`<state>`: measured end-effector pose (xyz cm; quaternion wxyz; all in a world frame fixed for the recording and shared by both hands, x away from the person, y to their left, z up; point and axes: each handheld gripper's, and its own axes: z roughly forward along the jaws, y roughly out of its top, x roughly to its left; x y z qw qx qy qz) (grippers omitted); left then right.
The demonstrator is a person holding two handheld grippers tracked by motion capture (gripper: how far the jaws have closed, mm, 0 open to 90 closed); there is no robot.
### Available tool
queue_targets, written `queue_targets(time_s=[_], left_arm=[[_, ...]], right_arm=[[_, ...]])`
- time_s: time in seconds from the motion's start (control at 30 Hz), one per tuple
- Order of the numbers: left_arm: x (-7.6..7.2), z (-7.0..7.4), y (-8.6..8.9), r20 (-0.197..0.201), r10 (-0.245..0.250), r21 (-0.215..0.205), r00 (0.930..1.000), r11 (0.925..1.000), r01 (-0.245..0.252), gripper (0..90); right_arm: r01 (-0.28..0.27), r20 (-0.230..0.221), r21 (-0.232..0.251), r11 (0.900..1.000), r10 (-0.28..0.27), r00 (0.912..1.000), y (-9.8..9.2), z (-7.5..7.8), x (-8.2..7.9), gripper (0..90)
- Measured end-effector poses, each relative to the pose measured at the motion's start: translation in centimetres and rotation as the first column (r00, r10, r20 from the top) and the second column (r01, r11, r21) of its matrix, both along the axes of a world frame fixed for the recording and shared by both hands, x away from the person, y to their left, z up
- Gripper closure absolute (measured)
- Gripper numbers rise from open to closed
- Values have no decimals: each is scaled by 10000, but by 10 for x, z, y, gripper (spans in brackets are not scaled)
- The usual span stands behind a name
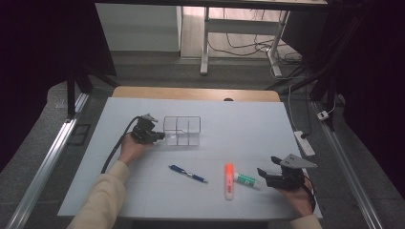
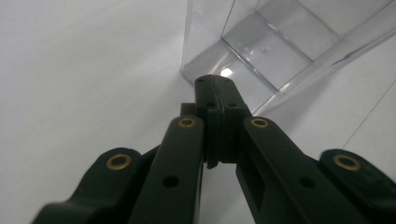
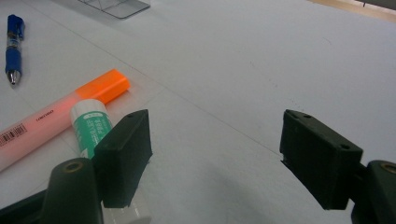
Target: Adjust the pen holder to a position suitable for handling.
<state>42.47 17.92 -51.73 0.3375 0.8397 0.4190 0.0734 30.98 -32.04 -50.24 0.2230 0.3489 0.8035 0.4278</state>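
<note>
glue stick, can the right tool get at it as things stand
Probably yes. The right tool has its jaws open, and the glue stick lies just beside it on the table, with only the orange highlighter on its far side.

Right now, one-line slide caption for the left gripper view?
Shut left tool at the corner of the clear divided organizer.
</note>
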Motion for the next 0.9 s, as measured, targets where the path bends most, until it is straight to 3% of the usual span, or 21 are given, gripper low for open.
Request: queue_targets(time_s=[0.33, 0.9], left_arm=[[5, 1, -22, 58, -379, 18, 9993, 9993, 379, 886], [11, -1, -51, 256, -603, -44, 9979, 9982, 604, 886]], right_arm=[[36, -38, 10, 10000, -36, 10000, -1, -1, 0, 245], [50, -114, -53, 10000, -50, 9999, -1, -2, 1, 245]])
